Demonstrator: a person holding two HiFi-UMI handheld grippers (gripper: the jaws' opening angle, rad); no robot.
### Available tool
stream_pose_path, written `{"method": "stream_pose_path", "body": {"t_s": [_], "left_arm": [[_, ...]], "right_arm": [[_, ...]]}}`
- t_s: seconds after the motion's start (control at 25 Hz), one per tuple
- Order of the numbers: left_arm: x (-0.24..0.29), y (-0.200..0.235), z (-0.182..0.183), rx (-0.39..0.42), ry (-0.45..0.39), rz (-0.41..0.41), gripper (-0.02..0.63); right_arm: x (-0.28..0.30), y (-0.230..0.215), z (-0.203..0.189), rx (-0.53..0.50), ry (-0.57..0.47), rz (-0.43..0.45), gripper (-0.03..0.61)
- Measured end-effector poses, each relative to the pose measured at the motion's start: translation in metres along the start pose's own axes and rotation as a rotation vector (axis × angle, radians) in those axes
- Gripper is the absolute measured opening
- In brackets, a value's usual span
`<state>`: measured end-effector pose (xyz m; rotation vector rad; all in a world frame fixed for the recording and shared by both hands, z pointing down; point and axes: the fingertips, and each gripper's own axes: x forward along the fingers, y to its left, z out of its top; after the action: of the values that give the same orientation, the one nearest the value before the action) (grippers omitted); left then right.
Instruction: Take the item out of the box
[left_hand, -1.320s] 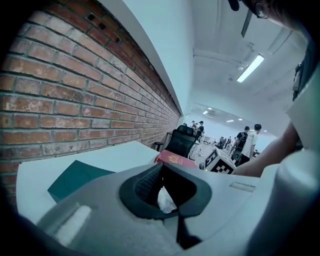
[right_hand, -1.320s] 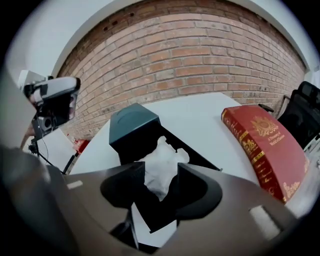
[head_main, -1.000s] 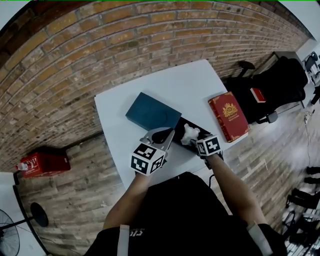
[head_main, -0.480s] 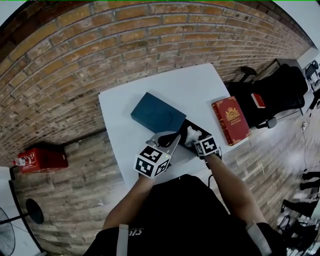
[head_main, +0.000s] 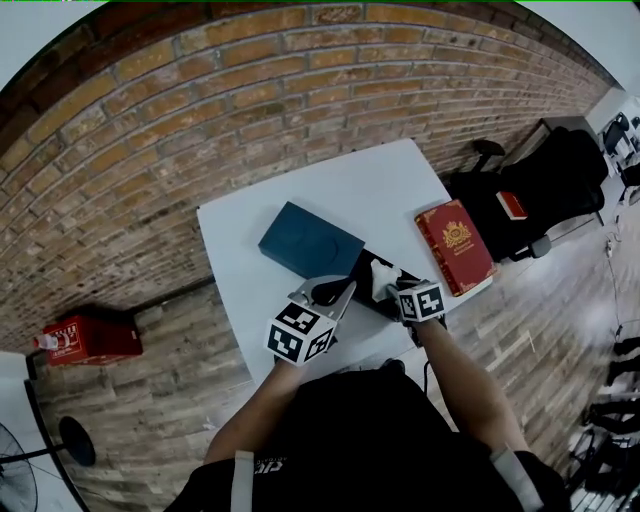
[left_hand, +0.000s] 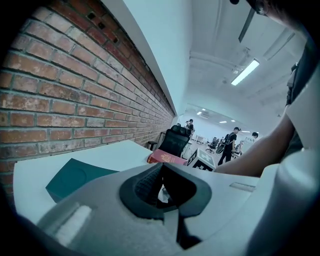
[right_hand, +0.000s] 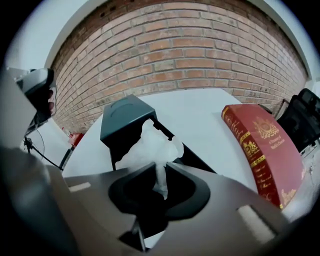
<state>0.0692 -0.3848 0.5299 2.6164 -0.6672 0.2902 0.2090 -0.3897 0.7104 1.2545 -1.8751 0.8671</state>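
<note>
Item (right_hand: 150, 145) (white, lower end hidden) sits between closing right tongs (right_hand: 161, 176); left tongs (left_hand: 163, 186) pressed together.

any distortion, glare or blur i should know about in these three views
Head view: heavy fisheye, the brick wall bows into arcs. Left gripper view: the ceiling light strip is blown out. Right gripper view: even light, white crumpled item sharp, red book stretched at the edge.

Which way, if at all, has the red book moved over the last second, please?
No; the red book still lies at the white table's right edge.
</note>
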Motion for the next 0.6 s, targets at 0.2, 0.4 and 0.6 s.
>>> {"method": "stream_pose_path", "body": {"t_s": [0.2,0.4,0.6], "left_arm": [[0.018,-0.013,0.012,0.014,0.022,0.004,0.005],[0.05,-0.024,0.036,0.06,0.02,0.019,0.005],[0.085,-0.048,0.057,0.073,0.005,0.033,0.005]], "right_arm": [[-0.031,-0.008,0.017,0.026,-0.117,0.04,0.06],[-0.082,-0.02,0.037,0.06,-0.274,0.116,0.06],[-0.142,-0.051,0.043,0.095,-0.401,0.154,0.058]]}}
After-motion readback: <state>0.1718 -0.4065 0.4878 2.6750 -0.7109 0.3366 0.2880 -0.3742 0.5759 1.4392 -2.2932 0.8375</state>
